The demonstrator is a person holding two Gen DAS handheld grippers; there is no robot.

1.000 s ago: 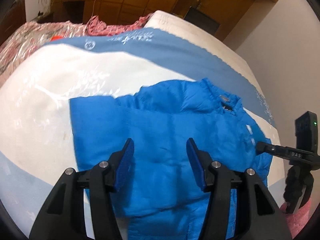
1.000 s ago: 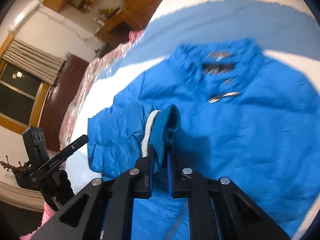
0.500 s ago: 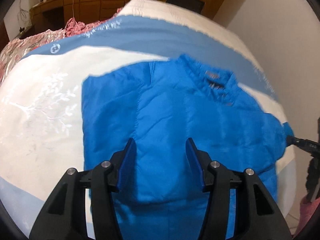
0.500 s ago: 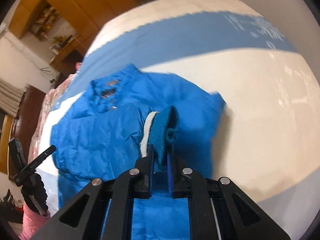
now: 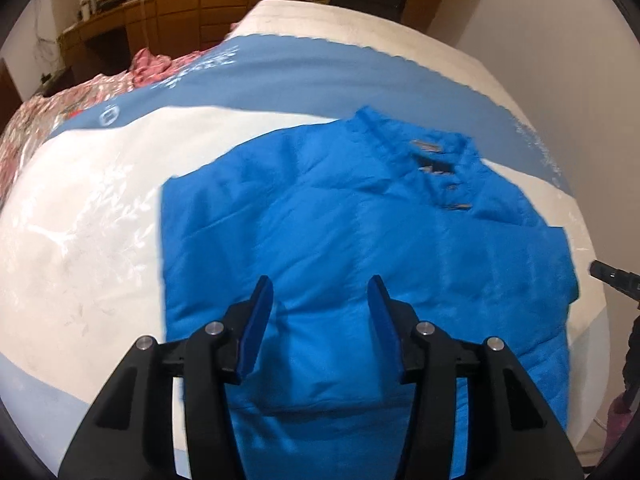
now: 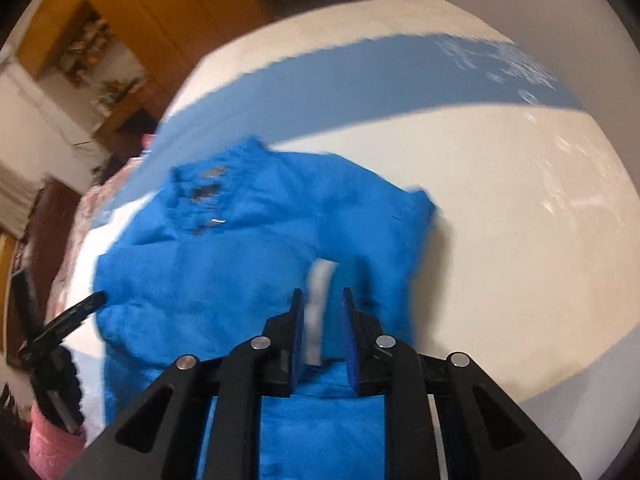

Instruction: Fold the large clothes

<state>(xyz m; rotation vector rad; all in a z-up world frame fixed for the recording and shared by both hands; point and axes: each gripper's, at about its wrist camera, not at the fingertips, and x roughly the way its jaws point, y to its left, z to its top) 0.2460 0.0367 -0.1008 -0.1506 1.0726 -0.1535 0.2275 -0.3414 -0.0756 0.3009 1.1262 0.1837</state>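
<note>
1. While the right gripper sits nearest its camera, its jaws have just been opening, and the knitted cuff with its white stripe stands between them; the picture is blurred, so I cannot tell whether the pads press on it at this moment or have let go.
2. Nearest the other camera, the left gripper hangs over the lower body of the blue jacket with its jaws parted to a middling gap; they have been narrowing a little, and nothing is pinched between them.
3. Beyond both grippers, the jacket lies spread on the bed cover, collar at the far end near the blue band, zip side up.
4. Judged from this, the sleeve on the right-hand side is brought in across the chest, and the jacket's left edge looks straight, as if that side were folded in too, though I cannot be sure.
5. What seems left: releasing the cuff flat, then folding the hem up toward the collar.
6. Farthest off stand wooden cupboards and a pink quilt.
</note>
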